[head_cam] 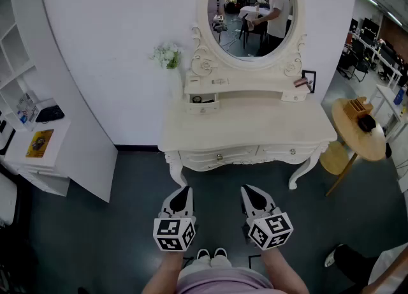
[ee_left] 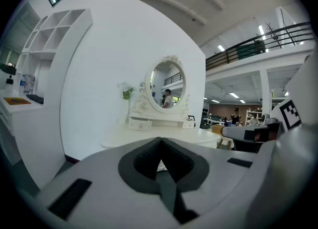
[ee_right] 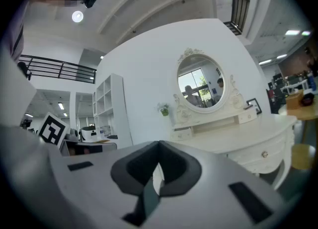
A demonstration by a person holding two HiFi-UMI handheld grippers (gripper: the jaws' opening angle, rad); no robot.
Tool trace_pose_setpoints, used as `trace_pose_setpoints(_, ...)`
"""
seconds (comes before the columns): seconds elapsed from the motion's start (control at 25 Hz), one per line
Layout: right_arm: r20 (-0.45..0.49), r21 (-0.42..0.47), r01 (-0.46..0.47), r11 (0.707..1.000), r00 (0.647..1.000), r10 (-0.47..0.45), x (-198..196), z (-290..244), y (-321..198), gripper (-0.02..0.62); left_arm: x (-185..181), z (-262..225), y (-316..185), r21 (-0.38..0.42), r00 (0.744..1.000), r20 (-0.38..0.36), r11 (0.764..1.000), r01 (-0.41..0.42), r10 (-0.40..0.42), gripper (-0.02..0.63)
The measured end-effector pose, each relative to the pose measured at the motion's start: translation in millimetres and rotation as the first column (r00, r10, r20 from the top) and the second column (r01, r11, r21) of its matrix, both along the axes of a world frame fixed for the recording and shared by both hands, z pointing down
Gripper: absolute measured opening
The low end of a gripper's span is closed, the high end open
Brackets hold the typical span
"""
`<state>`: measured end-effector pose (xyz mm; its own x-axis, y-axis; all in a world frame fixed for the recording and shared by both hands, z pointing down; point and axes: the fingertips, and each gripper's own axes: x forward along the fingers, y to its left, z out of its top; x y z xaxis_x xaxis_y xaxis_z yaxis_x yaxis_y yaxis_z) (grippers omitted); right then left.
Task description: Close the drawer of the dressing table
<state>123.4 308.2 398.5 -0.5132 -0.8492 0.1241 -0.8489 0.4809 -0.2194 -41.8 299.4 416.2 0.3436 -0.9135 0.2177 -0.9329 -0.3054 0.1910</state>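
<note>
The white dressing table [head_cam: 248, 124] with an oval mirror [head_cam: 252, 6] stands against the wall ahead. On its upper shelf the small left drawer [head_cam: 203, 101] is pulled out a little, with something dark inside. The two front drawers [head_cam: 220, 155] look pushed in. My left gripper [head_cam: 183, 191] and right gripper [head_cam: 250, 189] hang side by side over the dark floor, well short of the table, both shut and holding nothing. In the left gripper view the left gripper [ee_left: 160, 141] points at the table [ee_left: 149, 136]. The right gripper view has the right gripper [ee_right: 159, 146] aimed left of the table [ee_right: 248, 141].
A white shelf unit [head_cam: 38, 114] with a low desk stands at the left. A round wooden side table [head_cam: 357, 139] sits right of the dressing table. Someone's shoe [head_cam: 333, 257] shows at the bottom right. A small plant [head_cam: 167, 55] stands by the mirror.
</note>
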Motion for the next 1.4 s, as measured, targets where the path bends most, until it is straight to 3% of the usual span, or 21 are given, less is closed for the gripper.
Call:
trace_pose_setpoints(0.32, 0.0, 0.007, 0.007, 1.0, 1.0, -0.007, 2, -1, -4, 0.003, 8, 1, 0, 0.01, 1.0, -0.012, 1.0, -0.007, 0.007, 0.002)
trace_pose_setpoints(0.56, -0.011, 0.027, 0.006, 1.0, 1.0, -0.006, 4, -5, -1, 0.003, 8, -5, 3, 0.048, 1.0, 0.022, 0.999, -0.01, 0.009, 0.003)
trace_pose_setpoints(0.64, -0.02, 0.035, 0.002, 0.999, 1.0, -0.002, 5, -7, -2, 0.014, 8, -7, 2, 0.049, 1.0, 0.015, 0.999, -0.009, 0.008, 0.058)
trace_pose_setpoints(1.0, -0.016, 0.028, -0.022, 0.999, 1.0, 0.023, 14, -5, -9, 0.259, 13, -7, -2, 0.055, 1.0, 0.015, 0.998, -0.021, 0.021, 0.217)
trace_pose_setpoints(1.2, -0.029, 0.013, -0.012, 1.0, 1.0, 0.013, 16, -1, -9, 0.334, 11, -7, -3, 0.058, 1.0, 0.005, 0.998, -0.002, 0.002, 0.315)
trace_pose_setpoints(1.4, 0.005, 0.013, 0.001, 1.0, 1.0, -0.001, 15, 0, -17, 0.402, 5, -5, -10, 0.058, 1.0, 0.005, 0.998, 0.014, -0.015, 0.358)
